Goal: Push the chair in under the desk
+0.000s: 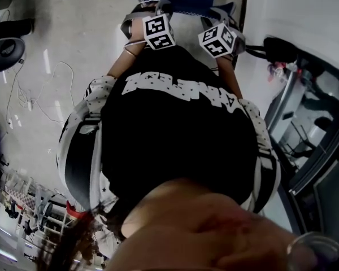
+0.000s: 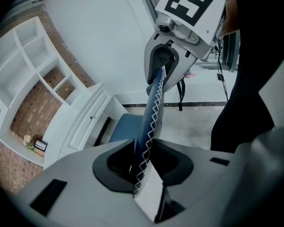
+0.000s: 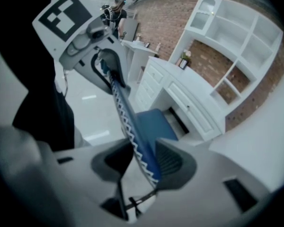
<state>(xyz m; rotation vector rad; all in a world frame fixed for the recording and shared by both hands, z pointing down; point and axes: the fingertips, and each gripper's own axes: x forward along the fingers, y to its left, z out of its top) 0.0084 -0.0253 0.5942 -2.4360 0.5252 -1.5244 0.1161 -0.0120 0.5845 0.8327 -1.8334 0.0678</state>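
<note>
The left gripper (image 2: 143, 162) had its jaws closed narrowly on the top rail of the blue chair back (image 2: 152, 112). The white zigzag stitching ran straight up between the pads. The right gripper (image 3: 144, 157) clamped the same rail further along, its jaws a little wider, with the padded edge pressed against one pad.

The rail's long axis ran from one gripper to the other, so both hands sat on one line and neither was clearly nearer the goal. The blue seat (image 3: 154, 124) lay below and beyond that line, pointing at the white drawer-fronted counter (image 3: 189, 103). Its dark kneehole (image 3: 180, 119) opened just past the seat's far edge (how much of the seat had entered could not be told).

From the jaws, then, the counter lay ahead and down, across the rail rather than along it. The push probably needed to go square to the rail with both hands level. Otherwise the chair might swing and catch the drawer unit beside the opening.
</note>
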